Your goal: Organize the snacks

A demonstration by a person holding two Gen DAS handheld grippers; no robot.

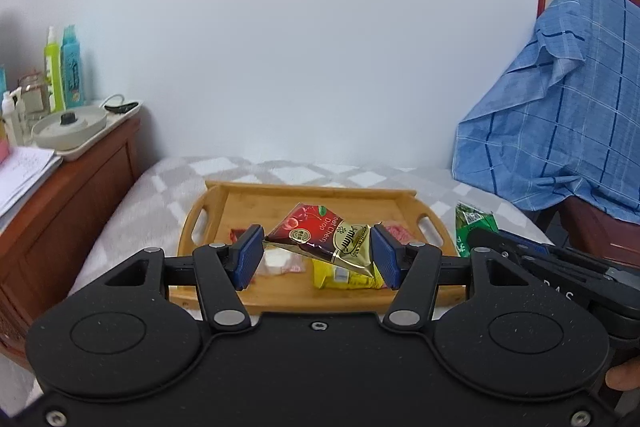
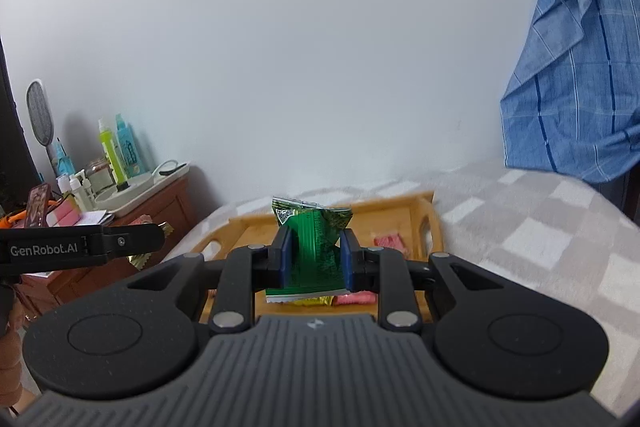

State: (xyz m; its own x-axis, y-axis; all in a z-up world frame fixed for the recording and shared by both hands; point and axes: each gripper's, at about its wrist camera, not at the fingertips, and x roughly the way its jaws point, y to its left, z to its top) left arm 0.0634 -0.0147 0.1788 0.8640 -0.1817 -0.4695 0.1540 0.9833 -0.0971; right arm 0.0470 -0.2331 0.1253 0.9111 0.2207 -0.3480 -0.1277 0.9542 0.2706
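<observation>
My left gripper [image 1: 318, 257] is shut on a red and gold snack packet [image 1: 320, 237], held above a wooden tray [image 1: 248, 203] that rests on the checked bed cover. In the tray lie a yellow packet [image 1: 340, 277], a white and pink packet [image 1: 280, 263] and a pink packet [image 1: 398, 233]. My right gripper [image 2: 316, 259] is shut on a green snack packet [image 2: 316, 239], lifted over the same wooden tray [image 2: 416, 203]. That green packet [image 1: 474, 221] and the right gripper's body show at the right of the left wrist view. The left gripper's finger [image 2: 132, 237] reaches in from the left of the right wrist view.
A wooden cabinet [image 1: 68, 195] at the left carries bottles, papers and a white tray with a round dish [image 1: 70, 125]. A blue checked cloth [image 1: 560, 115] hangs over furniture at the right. The bed cover [image 2: 520, 227] spreads around the tray, with a white wall behind.
</observation>
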